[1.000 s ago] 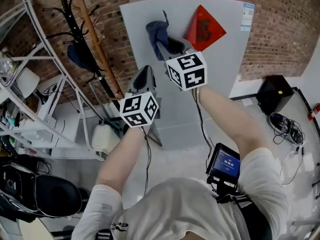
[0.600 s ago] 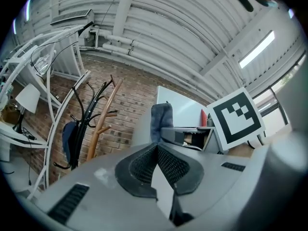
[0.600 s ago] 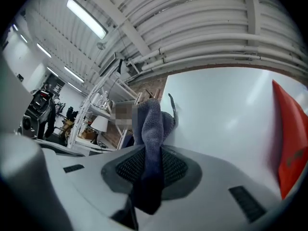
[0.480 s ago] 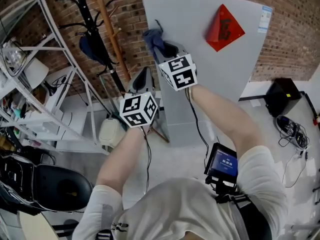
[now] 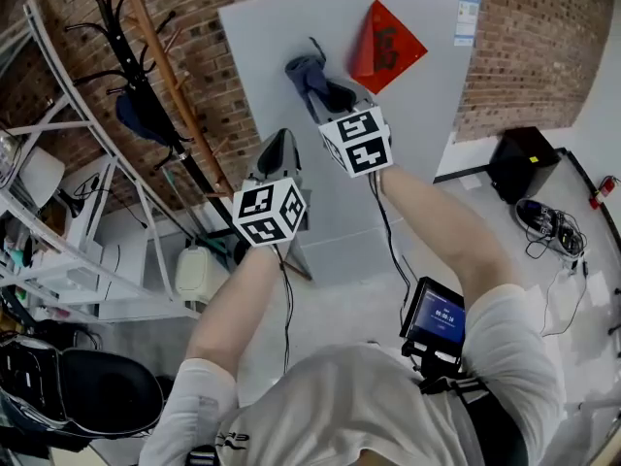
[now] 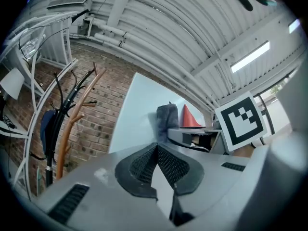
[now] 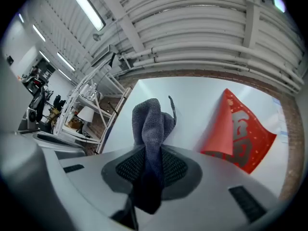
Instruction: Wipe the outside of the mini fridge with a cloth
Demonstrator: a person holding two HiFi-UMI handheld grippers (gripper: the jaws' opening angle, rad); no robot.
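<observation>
My right tongs (image 7: 147,170) pinch the grey cloth (image 7: 153,121) at the mini fridge (image 7: 195,100); my left tongs (image 6: 156,150) sit closed and empty. If I wipe sideways, I could snag the red paper decoration (image 7: 240,129).

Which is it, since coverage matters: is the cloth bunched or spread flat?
Bunched: the cloth stands as a narrow wad pinched in the right gripper, not spread on the fridge.

A: How is the light?
B: Bright, even; ceiling strip lights (image 7: 86,6) glow white, the mini fridge (image 5: 417,115) evenly lit.
A: Sharpness?
B: Gripper views bulge, black at corners; the cloth (image 7: 151,119) sinks into shadow inside the right gripper (image 7: 150,165).
</observation>
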